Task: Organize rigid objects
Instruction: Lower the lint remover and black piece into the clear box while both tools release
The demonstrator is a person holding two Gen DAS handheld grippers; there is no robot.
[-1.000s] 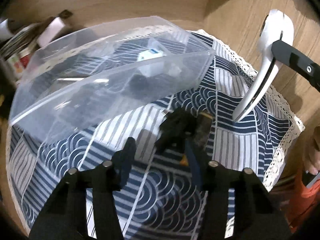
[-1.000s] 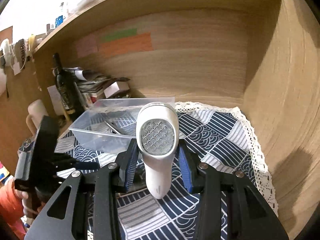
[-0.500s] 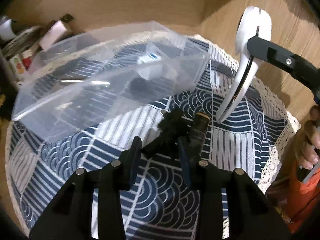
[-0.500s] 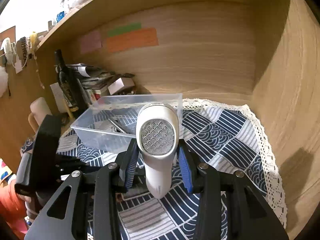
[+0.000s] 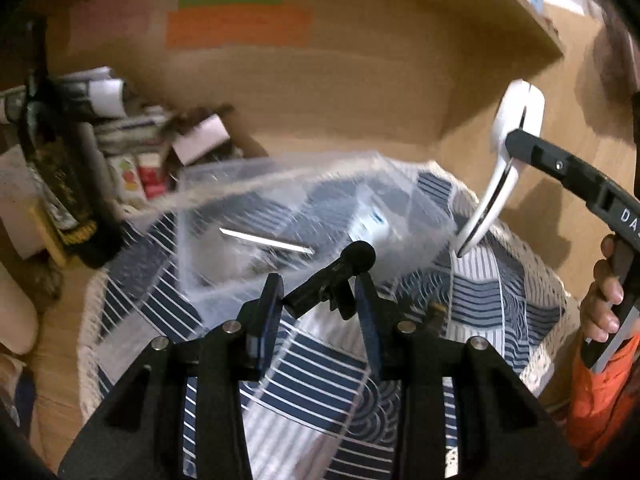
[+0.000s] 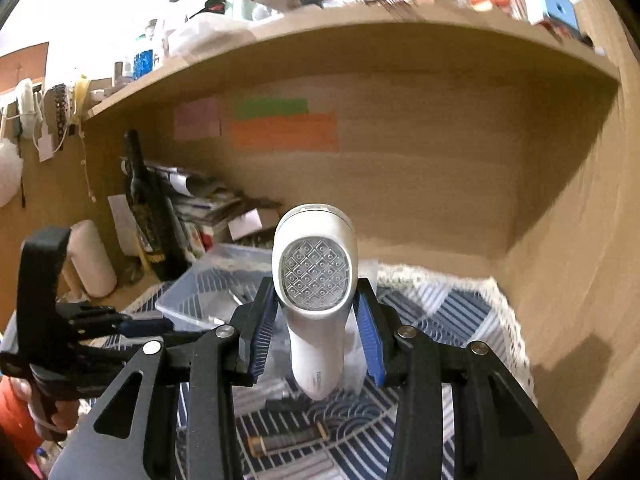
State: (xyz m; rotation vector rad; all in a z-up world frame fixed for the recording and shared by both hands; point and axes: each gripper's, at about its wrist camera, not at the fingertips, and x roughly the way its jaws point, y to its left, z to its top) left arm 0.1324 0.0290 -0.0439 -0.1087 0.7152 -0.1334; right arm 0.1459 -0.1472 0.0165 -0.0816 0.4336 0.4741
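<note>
Left gripper (image 5: 318, 292): jaws clamped on a small black tool (image 5: 334, 278) with a round knob end. One second ago the tool lay on the patterned cloth (image 5: 500, 292) with the jaws apart around it; half a second ago they were closing on it; now it is off the cloth and carried toward the clear plastic bin (image 5: 312, 216). Left view is motion-blurred and the camera has tilted up, so the lift is under way.

Right gripper (image 6: 316, 336): jaws clamped on the white handheld device (image 6: 314, 292), its patterned mesh face toward the camera. Grip unchanged over the last second. The device has risen and come nearer the bin's right end; in the left view its narrow tip hangs just beside that corner, not touching as far as I can tell.

Bin sits at the far left of the cloth on the desk. A thin metal piece (image 5: 266, 241) and a light blue-and-white item lie inside; detail blurred.

A cylindrical, battery-like item (image 6: 288, 438) remains on the near cloth.

Judgement: both hands now loaded; the next step is likely placing into the bin, one at a time to avoid a clash at the rim.
</note>
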